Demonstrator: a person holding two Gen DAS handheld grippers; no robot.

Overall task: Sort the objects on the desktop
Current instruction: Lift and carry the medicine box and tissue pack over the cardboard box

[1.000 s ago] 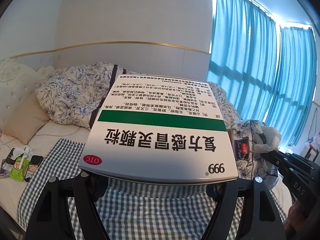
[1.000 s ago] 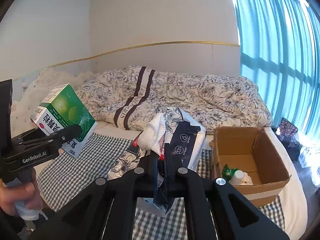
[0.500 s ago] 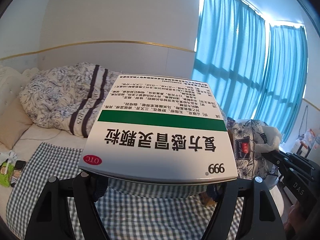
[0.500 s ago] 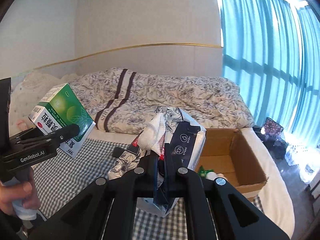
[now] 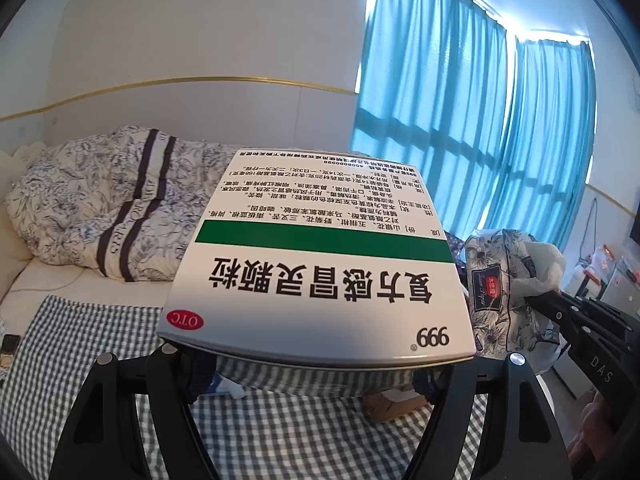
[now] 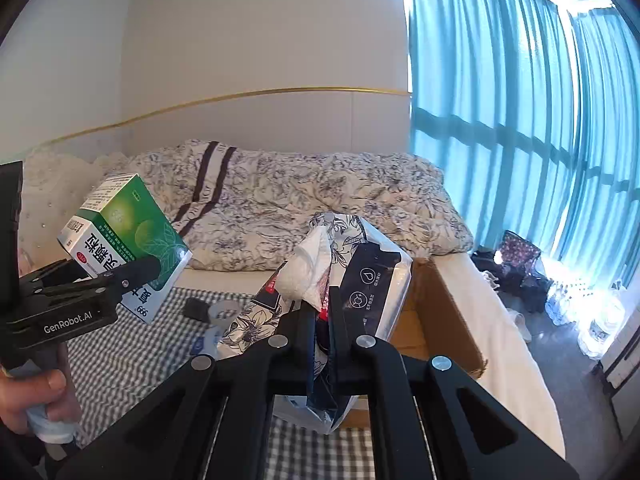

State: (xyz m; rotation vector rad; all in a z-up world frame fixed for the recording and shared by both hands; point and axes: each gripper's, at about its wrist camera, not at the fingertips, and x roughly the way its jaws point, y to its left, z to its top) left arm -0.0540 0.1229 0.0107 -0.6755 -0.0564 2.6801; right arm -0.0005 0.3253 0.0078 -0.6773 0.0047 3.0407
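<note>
Cardboard box (image 6: 444, 312) sits open on the bed at the right edge of the checked cloth (image 6: 120, 360); the tissue pack hides most of its inside, so contents cannot be read now, though a second ago a small bottle and something green lay in it. Left gripper (image 5: 316, 360) clamps the medicine box (image 5: 320, 276) across its near end, held in the air above the cloth, white printed face up, text upside down to the camera. From the right wrist view the same box shows its green side, tilted, with a hand (image 6: 36, 396) wrapped round the gripper's handle at lower left. Right gripper (image 6: 325, 304) is closed on the floral tissue pack (image 6: 360, 276), upright, a white tissue sticking out the top, raised in front of the cardboard box. Since a second ago both views have swung right: more blue curtain (image 6: 520, 140), less pillow, box edging closer. A small dark object (image 6: 196, 308) lies on the cloth mid-way.
</note>
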